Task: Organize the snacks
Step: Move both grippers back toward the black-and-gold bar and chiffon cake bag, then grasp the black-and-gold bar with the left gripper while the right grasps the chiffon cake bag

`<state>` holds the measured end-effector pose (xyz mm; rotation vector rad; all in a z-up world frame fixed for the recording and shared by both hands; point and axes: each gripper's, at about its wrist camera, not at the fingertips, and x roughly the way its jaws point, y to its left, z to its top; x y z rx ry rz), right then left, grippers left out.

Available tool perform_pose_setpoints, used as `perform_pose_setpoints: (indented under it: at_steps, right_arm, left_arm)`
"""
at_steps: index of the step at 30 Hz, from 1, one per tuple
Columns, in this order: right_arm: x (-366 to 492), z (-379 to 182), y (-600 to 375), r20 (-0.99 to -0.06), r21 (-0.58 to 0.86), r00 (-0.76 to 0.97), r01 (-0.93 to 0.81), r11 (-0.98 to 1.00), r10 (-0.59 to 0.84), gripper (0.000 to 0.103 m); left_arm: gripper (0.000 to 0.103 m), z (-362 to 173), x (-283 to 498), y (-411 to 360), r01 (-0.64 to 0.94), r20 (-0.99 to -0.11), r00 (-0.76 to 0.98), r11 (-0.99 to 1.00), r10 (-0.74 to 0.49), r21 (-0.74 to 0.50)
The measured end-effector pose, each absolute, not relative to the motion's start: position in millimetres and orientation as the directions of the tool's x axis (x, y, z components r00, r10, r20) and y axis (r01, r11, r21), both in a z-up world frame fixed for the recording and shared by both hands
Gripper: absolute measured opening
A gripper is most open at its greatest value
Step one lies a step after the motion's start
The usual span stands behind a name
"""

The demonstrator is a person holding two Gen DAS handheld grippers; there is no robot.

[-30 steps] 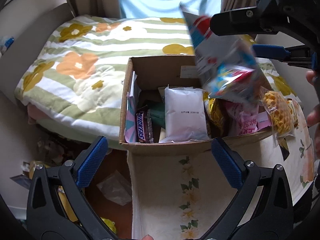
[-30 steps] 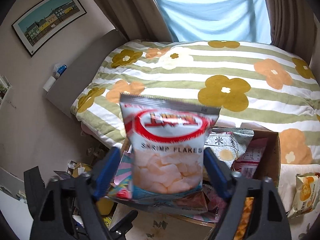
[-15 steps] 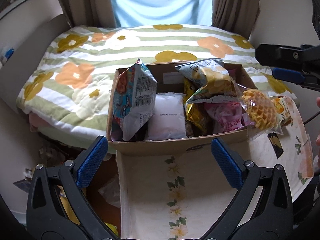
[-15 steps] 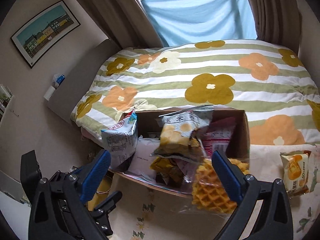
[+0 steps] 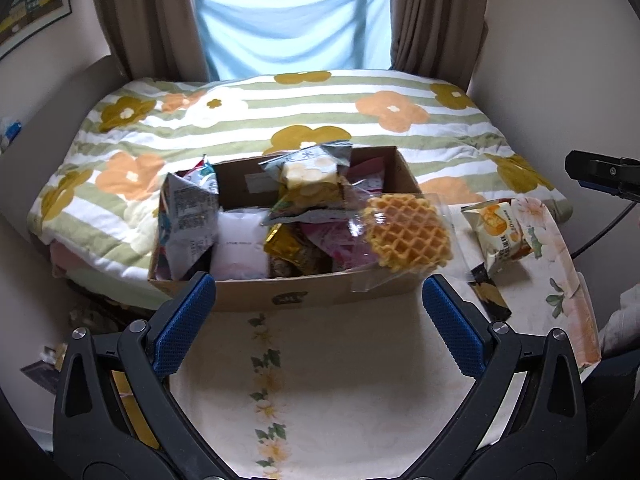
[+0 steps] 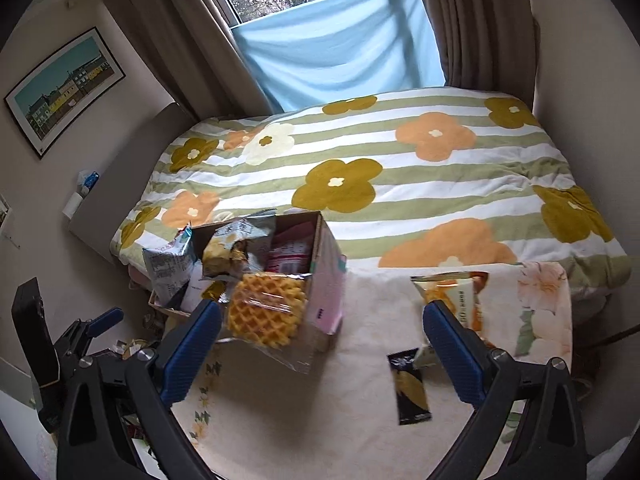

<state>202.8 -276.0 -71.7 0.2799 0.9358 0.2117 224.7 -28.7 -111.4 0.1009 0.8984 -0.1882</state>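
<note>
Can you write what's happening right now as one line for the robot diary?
left gripper: open, empty | right gripper: open, empty | box: full | waffle pack: on box edge | two snacks: on table

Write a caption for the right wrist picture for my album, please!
Open right gripper above a flowery tablecloth, brown cardboard box stuffed with snacks.

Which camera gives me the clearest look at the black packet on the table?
The right wrist view: the black packet lies flat and whole between the open fingers, beside the orange bag. The left wrist view catches it only at the right, foreshortened, its top under that bag.
</note>
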Motion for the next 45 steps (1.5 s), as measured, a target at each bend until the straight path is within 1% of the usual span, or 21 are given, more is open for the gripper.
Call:
perform_pose_setpoints:
  at_steps: [5, 9, 13, 18, 19, 21, 23, 26, 31, 33, 43, 45]
  right_arm:
    - [182.1, -74.6, -316.0, -0.785, 0.247, 0.572, -0.063, 0.967, 0.238, 0.101]
    - [176.4, -81.8, -341.3, -0.796, 0.221, 0.568, -0.051, 0.974, 0.211, 0.101]
    - [180.3, -97.8, -358.0, -0.806, 0.230, 0.549, -0.050, 0.972, 0.220, 0.101]
    - [190.6, -118.7, -372.2, -0.818, 0.238, 0.529, -0.046, 0.970, 0.226, 0.101]
    - [192.4, -122.2, -373.7, -0.819, 0.238, 0.528, -0.048, 0.970, 0.227, 0.101]
    - [197.1, -131.3, -376.9, -0.820, 0.247, 0.520, -0.053, 0.968, 0.238, 0.101]
    - [202.0, -140.9, -379.9, -0.822, 0.266, 0.509, -0.056, 0.962, 0.256, 0.101]
    - [210.0, -157.1, -384.3, -0.829, 0.275, 0.493, -0.052, 0.960, 0.265, 0.101]
    - [221.3, -182.4, -387.7, -0.838, 0.268, 0.477, -0.059, 0.962, 0.263, 0.101]
    - [226.8, -193.7, -388.5, -0.844, 0.269, 0.466, -0.062, 0.961, 0.266, 0.101]
    - [252.0, -243.3, -375.5, -0.863, 0.301, 0.397, -0.092, 0.949, 0.313, 0.101]
    - [255.6, -247.8, -372.5, -0.864, 0.301, 0.392, -0.101, 0.948, 0.316, 0.101]
  left_arm:
    - [0.103, -121.4, 199.1, -71.8, 0.223, -0.796, 0.586, 0.975, -0.151, -0.021]
    - [0.103, -134.1, 181.6, -108.7, 0.234, -0.797, 0.576, 0.971, -0.179, -0.049]
    - [0.103, -152.4, 173.2, -146.0, 0.231, -0.805, 0.559, 0.969, -0.202, -0.083]
    - [0.101, -189.9, 175.5, -189.9, 0.224, -0.832, 0.492, 0.961, -0.256, -0.163]
    - [0.100, -198.2, 177.1, -198.0, 0.218, -0.840, 0.477, 0.961, -0.260, -0.173]
    - [0.093, -215.1, 182.7, -211.2, 0.204, -0.854, 0.449, 0.961, -0.263, -0.188]
    - [0.092, -232.6, 190.0, -222.3, 0.190, -0.866, 0.428, 0.963, -0.257, -0.192]
    - [0.082, -252.7, 198.7, -235.8, 0.169, -0.873, 0.423, 0.968, -0.242, -0.186]
    - [0.080, -277.9, 212.2, -254.1, 0.148, -0.875, 0.436, 0.976, -0.209, -0.159]
    - [0.074, -284.9, 216.4, -258.2, 0.142, -0.875, 0.440, 0.978, -0.202, -0.155]
    - [0.071, -301.9, 219.6, -268.3, 0.139, -0.870, 0.465, 0.984, -0.165, -0.112]
    - [0.067, -303.7, 218.5, -270.9, 0.138, -0.870, 0.467, 0.985, -0.159, -0.106]
